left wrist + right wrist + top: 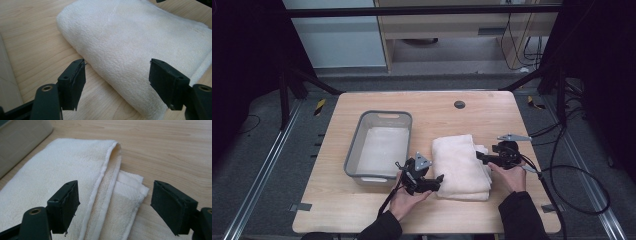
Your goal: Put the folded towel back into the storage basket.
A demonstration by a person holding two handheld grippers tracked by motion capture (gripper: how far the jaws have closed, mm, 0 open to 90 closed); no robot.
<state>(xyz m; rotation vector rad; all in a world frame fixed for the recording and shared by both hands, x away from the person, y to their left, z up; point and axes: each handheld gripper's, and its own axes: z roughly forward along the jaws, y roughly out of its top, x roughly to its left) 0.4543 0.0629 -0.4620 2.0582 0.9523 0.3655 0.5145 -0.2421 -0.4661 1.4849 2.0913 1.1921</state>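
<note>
I have the folded white towel (460, 167) lying on the surface (362, 210) beside the empty grey bin (384, 116), ungrasped; left hand-held gripper (440, 178) and right hand-held gripper (478, 156) flank it, both wide open, holding nothing.

A folded white towel (460, 162) lies on the table (362, 210) beside a grey bin (379, 145), 1 tool at each side.

Fluffy cream terry-cloth towel (460, 161) on a smooth matt pale-wood table (377, 102), beside a translucent grey plastic bin (354, 146).
</note>
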